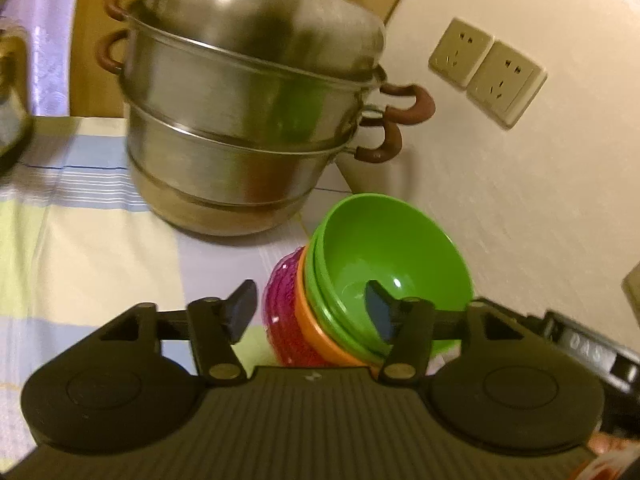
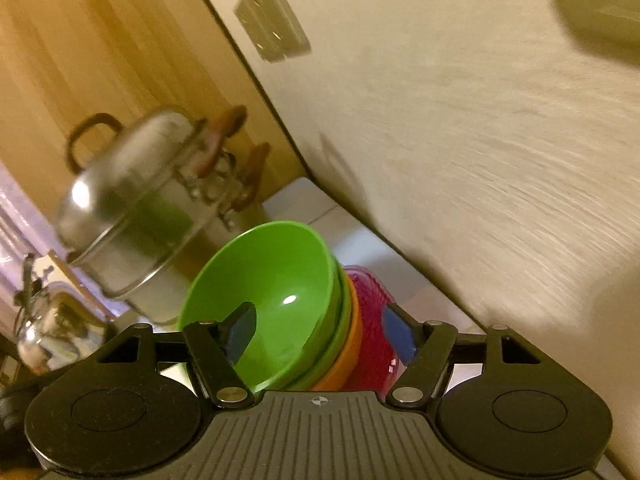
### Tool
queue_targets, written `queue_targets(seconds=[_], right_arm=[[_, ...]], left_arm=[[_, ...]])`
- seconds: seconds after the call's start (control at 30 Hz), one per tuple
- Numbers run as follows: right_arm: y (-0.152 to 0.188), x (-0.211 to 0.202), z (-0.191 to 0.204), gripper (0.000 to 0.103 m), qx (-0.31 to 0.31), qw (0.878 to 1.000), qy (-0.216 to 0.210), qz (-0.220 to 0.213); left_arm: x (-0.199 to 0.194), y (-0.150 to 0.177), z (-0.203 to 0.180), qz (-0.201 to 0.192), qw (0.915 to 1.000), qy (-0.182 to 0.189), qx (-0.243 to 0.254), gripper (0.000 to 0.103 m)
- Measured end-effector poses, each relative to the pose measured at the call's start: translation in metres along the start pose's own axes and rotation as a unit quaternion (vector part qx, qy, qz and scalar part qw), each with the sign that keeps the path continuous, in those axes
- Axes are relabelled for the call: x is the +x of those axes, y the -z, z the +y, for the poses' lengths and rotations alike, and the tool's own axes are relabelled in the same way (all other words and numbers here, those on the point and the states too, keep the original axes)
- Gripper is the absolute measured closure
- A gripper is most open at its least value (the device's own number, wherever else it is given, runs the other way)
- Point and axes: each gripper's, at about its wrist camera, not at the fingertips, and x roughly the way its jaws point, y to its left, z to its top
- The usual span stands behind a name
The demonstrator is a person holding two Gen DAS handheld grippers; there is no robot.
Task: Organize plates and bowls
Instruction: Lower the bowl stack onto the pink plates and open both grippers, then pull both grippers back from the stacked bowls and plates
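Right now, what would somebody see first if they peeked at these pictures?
First, the bright nested bowls: a green bowl on top, an orange bowl next and a pink bowl outermost, tilted on their side, with the left hand-held gripper and the right hand-held gripper each straddling their rims. Behind them on the striped cloth stands a big shiny steamer pot with brown handles. Two wall sockets sit on the wall to the right.

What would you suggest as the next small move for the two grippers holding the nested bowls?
Probably level the stack and lower it onto the tablecloth: the nested bowls sit tilted on their side between both grippers' fingers, close to the steamer pot and wall.
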Motion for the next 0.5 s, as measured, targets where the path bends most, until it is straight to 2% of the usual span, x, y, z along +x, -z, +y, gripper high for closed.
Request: queue_targets(seconds=[0.13, 0.23, 0.5], right_arm=[[0.017, -0.027, 0.008, 0.03, -0.021, 1.0, 0.004, -0.009], [0.031, -0.05, 0.011, 0.03, -0.032, 0.999, 0.007, -0.018], [0.069, -0.103, 0.012, 0.028, -0.043, 0.999, 0.018, -0.023]], left_arm=[[-0.034, 0.016, 0.001, -0.008, 0.9999, -0.01, 0.0, 0.025], [-0.06, 0.033, 0.002, -0.017, 0.9997, -0.018, -0.008, 0.017], [-0.118, 0.091, 0.001, -0.033, 0.9975, -0.061, 0.016, 0.005]])
